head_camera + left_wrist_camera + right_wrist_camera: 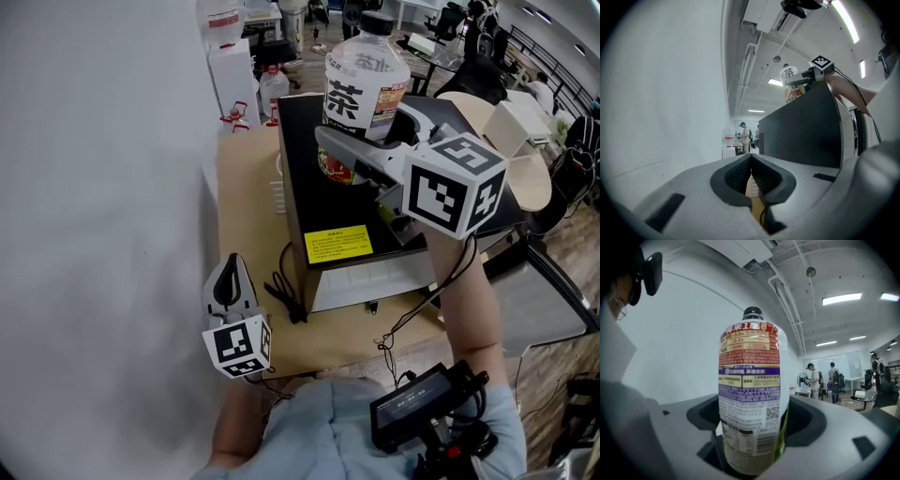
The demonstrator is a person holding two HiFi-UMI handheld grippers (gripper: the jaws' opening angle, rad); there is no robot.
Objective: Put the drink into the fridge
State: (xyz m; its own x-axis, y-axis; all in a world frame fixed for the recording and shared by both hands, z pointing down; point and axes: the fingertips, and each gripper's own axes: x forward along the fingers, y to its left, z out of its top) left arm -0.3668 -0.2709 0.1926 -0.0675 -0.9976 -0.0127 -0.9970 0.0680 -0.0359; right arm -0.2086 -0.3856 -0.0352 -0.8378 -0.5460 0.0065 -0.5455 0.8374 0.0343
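The drink is a big clear tea bottle (361,80) with a black cap and a red, purple and white label (750,394). It stands upright on top of the black mini fridge (300,187). My right gripper (361,141) reaches level over the fridge top, its jaws on both sides of the bottle's lower body and pressing on it (752,437). My left gripper (232,264) is low at the fridge's left side, jaws together with nothing in them (751,176). From the left gripper view the fridge (801,131) rises at the right, with the bottle (790,79) on top.
The fridge stands on a brown table (248,187) against a white wall (94,234). A yellow sticker (337,244) marks its near edge, and a black cable (286,291) lies beside it. Desks, chairs and people fill the room behind.
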